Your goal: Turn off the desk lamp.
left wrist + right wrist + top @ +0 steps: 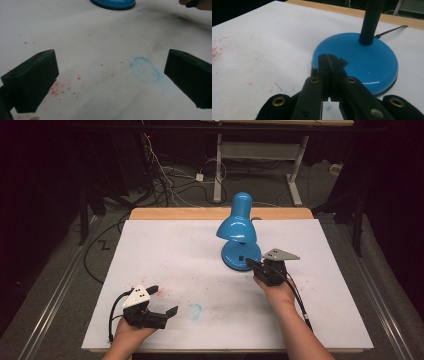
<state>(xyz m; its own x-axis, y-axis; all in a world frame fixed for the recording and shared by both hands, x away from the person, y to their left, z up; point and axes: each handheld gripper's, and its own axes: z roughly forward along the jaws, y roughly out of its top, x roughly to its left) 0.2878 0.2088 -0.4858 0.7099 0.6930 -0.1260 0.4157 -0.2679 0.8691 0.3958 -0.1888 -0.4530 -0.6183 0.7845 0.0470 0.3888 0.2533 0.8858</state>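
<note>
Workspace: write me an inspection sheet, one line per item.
Surface: white sheet over a wooden table; red specks and a faint blue ring stain.
Job's things: glossy blue desk lamp, round base, ribbed black neck, shade tipped down toward the left.
Clutter: nothing seen.
Grippers: left claw open, over bare sheet, holding nothing; right claw shut, tips at the small black switch on the base.
Cables: black lamp cord behind the base; a lead trails from each claw.
Surroundings: grey floor, loose wires, white desk frame, dark edges.
</note>
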